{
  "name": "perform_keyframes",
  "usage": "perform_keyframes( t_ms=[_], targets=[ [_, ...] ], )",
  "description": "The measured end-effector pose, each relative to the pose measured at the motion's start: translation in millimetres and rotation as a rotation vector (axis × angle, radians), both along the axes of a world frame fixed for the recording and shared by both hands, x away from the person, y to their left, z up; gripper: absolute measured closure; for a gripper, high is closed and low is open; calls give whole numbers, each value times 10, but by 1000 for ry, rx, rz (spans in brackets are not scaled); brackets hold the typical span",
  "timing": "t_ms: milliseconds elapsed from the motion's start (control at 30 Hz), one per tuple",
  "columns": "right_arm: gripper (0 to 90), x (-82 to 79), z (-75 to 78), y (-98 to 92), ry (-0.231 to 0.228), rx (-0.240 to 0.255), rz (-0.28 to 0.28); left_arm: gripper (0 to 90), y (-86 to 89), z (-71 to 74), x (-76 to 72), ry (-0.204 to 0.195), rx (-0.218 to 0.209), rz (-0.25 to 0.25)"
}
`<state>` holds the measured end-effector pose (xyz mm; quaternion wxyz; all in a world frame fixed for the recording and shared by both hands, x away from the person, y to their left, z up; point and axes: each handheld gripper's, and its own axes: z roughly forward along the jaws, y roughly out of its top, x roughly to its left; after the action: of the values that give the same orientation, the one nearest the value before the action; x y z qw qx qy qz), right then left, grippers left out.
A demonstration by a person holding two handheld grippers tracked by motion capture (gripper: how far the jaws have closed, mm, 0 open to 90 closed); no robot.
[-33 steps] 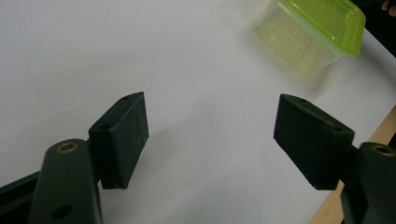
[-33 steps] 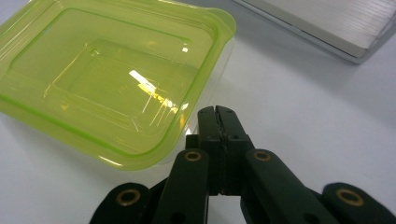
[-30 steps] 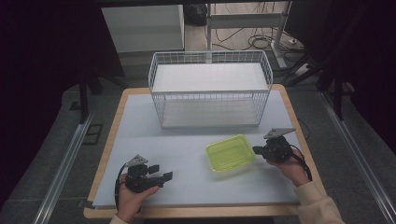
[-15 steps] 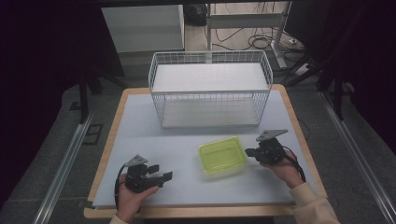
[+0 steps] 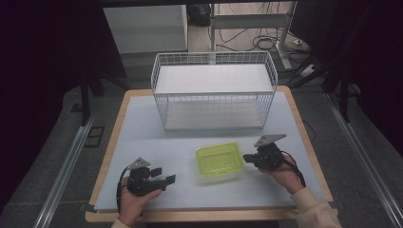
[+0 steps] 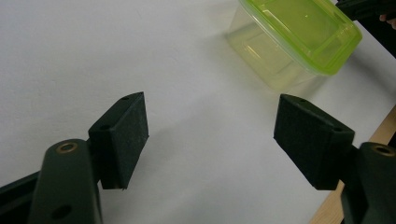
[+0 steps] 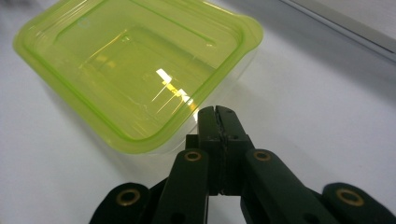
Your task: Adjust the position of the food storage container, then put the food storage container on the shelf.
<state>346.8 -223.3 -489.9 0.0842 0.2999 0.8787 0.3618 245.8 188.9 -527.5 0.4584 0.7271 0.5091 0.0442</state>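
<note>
A rectangular, translucent yellow-green plastic container with a fitted lime-green lid (image 5: 219, 160) is sitting upright and closed on the white desk (image 5: 142, 133), in its near half and a little right of centre. Its lid is showing a raised rim, rounded corners and a recessed centre panel, and is catching bright glints of light. Its clear, paler walls are tapering slightly toward the base.

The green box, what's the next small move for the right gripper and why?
Probably keep nudging the box leftward a little with the right gripper. Its jaws are shut with nothing between them, and their tips sit against the box's side just under the lid rim, so it can push but not lift. The left gripper waits open on the other side, apart from the box, jaws facing it.
</note>
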Motion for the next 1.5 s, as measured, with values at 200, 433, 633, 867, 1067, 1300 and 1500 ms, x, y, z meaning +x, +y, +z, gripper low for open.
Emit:
perform_keyframes(
  t_ms=[200, 433, 633, 867, 1067, 1300, 1500],
  targets=[
    [900, -74, -5, 82, 11, 11, 38, 258, 5, 4, -2, -1, -1, 0],
    [900, -139, -1, 143, 24, 24, 72, 258, 16, 6, -2, -2, -2, 0],
    [900, -163, 0, 167, 30, 28, 80, 258, 11, 5, -4, -1, -2, -1],
    [900, -157, 9, 139, 23, 32, 66, 258, 20, 14, -6, -5, -7, 5],
    [899, -202, 42, 0, 15, 80, 17, 258, 26, 42, -10, -9, -15, 9],
    [774, -245, 17, -122, 75, 199, -51, 262, 40, 113, -14, -12, -40, 14],
    [454, -241, -8, -160, 116, 269, -126, 290, 29, 164, 23, -4, -61, -12]
  ],
)
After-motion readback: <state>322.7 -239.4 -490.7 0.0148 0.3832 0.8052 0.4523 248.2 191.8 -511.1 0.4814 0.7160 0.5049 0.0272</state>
